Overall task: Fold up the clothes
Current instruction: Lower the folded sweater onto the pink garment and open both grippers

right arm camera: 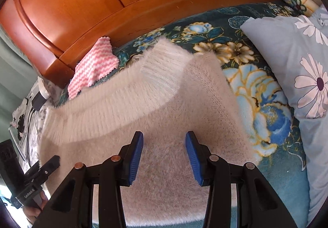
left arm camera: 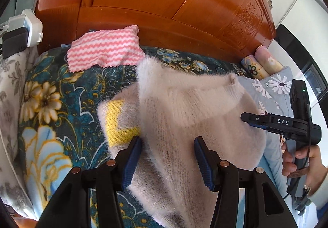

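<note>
A fluffy cream sweater (left arm camera: 184,117) lies partly folded on the floral bedspread (left arm camera: 57,117), with a yellow knitted patch (left arm camera: 121,123) showing at its left edge. In the right wrist view the sweater (right arm camera: 143,117) fills the middle, its ribbed hem turned over toward the headboard. My left gripper (left arm camera: 168,141) is open just above the sweater's near part, holding nothing. My right gripper (right arm camera: 164,137) is open above the sweater's middle, holding nothing. The right gripper also shows from the side in the left wrist view (left arm camera: 256,120), at the sweater's right edge.
A pink and white zigzag cloth (left arm camera: 104,51) lies against the wooden headboard (left arm camera: 164,2) behind the sweater. A grey daisy-print pillow (right arm camera: 297,68) lies to the right. Chargers and cables (left arm camera: 20,35) sit at the left bed edge. Rolled floral cloths (left arm camera: 262,61) lie at the far right.
</note>
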`<state>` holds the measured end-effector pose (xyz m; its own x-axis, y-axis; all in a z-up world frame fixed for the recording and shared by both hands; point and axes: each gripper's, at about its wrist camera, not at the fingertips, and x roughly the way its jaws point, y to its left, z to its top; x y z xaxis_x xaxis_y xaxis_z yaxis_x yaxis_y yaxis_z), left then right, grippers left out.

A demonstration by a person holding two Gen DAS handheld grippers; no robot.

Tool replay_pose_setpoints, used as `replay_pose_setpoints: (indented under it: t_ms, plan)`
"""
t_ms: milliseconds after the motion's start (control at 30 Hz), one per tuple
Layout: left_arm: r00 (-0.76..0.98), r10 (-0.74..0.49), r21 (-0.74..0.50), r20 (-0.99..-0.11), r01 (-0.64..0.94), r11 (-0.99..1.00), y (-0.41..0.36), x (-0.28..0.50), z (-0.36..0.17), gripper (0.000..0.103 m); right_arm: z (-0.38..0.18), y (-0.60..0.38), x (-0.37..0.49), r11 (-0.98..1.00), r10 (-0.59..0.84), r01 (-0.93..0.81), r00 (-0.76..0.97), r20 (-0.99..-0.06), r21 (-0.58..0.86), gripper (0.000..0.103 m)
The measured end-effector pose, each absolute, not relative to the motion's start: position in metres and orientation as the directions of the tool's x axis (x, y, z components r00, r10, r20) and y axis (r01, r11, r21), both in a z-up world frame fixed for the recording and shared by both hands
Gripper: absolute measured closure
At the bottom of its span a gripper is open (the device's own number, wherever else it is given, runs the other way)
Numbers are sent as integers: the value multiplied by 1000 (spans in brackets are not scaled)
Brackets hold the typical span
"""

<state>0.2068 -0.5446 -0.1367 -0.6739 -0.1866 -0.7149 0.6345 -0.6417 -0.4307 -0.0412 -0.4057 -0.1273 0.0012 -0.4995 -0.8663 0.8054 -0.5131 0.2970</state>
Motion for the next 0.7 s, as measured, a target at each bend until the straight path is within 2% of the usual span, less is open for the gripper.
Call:
replay_pose_setpoints:
  t_ms: [233,400,467,700]
  plan:
    - [-654,-210,-415,-727,662,-625,-522,225,-109,46,-110,-394,-22,-552,-490,791,-52,-870,263,58]
    - [-622,-225,-380,-750,684,-623,-487,238,-105,45,-95,-361,16,-585,-545,749,-80,-835,310,58]
    - [-609,-231,-366,-759,692,-622,-473,244,-104,36,-95,-346,35,-611,-551,725,-100,-828,319,58]
    - [-570,-254,-316,-781,712,-627,-424,261,-99,17,-114,-291,95,-687,-573,628,-157,-804,367,56]
